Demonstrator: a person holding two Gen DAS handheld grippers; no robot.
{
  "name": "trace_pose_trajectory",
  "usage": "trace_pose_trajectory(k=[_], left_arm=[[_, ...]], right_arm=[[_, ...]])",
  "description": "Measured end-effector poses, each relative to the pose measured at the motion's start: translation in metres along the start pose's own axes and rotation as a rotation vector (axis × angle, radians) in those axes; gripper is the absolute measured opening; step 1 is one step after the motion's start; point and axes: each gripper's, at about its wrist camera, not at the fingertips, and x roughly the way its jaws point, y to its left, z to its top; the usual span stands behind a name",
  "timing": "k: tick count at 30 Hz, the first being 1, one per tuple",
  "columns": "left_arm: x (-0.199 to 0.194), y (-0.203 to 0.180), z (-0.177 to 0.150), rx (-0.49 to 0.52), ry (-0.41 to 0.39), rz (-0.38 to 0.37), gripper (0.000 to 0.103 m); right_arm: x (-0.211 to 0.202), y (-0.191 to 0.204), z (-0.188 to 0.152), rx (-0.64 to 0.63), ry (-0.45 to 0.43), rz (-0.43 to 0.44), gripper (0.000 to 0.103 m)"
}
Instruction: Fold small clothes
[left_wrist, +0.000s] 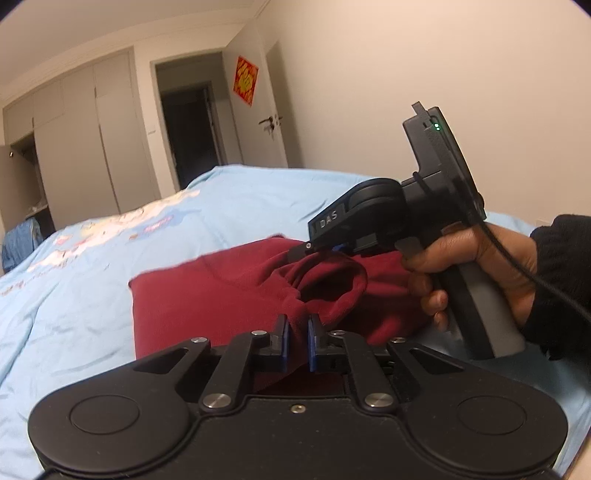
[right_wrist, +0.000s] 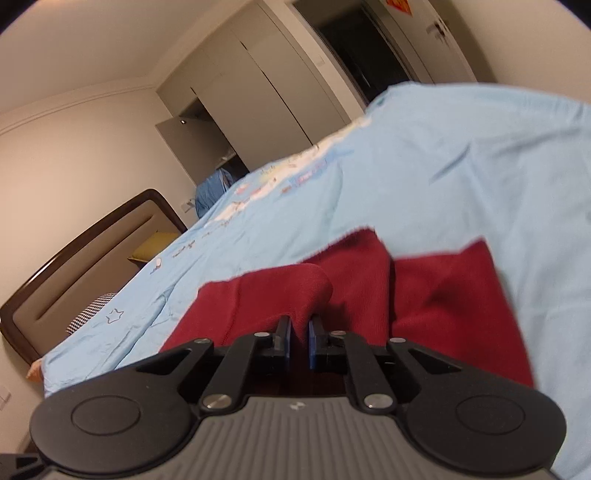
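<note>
- Dark red garment (left_wrist: 221, 295) lies on a light blue bedspread (left_wrist: 92, 295), partly folded, one part raised in a loop near the middle.
- Left gripper (left_wrist: 298, 332): blue-padded fingers (left_wrist: 283, 338) nearly together, a bunch of red cloth pinched between them at the near edge of the garment.
- Right gripper (left_wrist: 321, 249) seen from the left wrist view: held in a hand (left_wrist: 476, 273) with a black sleeve (left_wrist: 561, 280), tips down in the raised loop of red cloth; its fingertips are mostly hidden there.
- Right wrist view: right gripper (right_wrist: 298, 334) fingers (right_wrist: 284, 338) close together, a fold of the red garment (right_wrist: 424, 295) clamped between them, cloth humped up just in front.
- Garment in the right view spreads to both sides of the gripper, on the bedspread (right_wrist: 443, 166); edges blurred.
- Bedspread has a pale cartoon print along its far side.
- Background: white wardrobe (left_wrist: 92, 140), dark doorway (left_wrist: 192, 129), red square decoration (left_wrist: 245, 80) on an open door.
- Right view also shows a brown headboard (right_wrist: 74, 258) at left, and a checked pillow (right_wrist: 92, 310) next to it.
</note>
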Motion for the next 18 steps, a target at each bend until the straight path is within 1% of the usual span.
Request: trace_pose_trajectory(k=[6,10,13,18], left_arm=[[0.005,-0.017,0.012,0.039,-0.046,-0.045,0.009],[0.011,-0.031,0.018,0.052,-0.069,-0.095,0.009],[0.019,-0.043,0.019,0.058,-0.065,-0.131,0.009],[0.031,-0.052,0.015,0.035,-0.020,-0.179,0.009]], right_arm=[[-0.029,0.008,0.020,-0.102,-0.118,-0.033,0.009],[-0.050,-0.001,0.029,-0.121,-0.171,-0.083,0.009],[-0.059,-0.017,0.029,-0.091,-0.178,-0.121,0.009],[-0.059,-0.042,0.016,-0.039,-0.142,-0.180,0.009]])
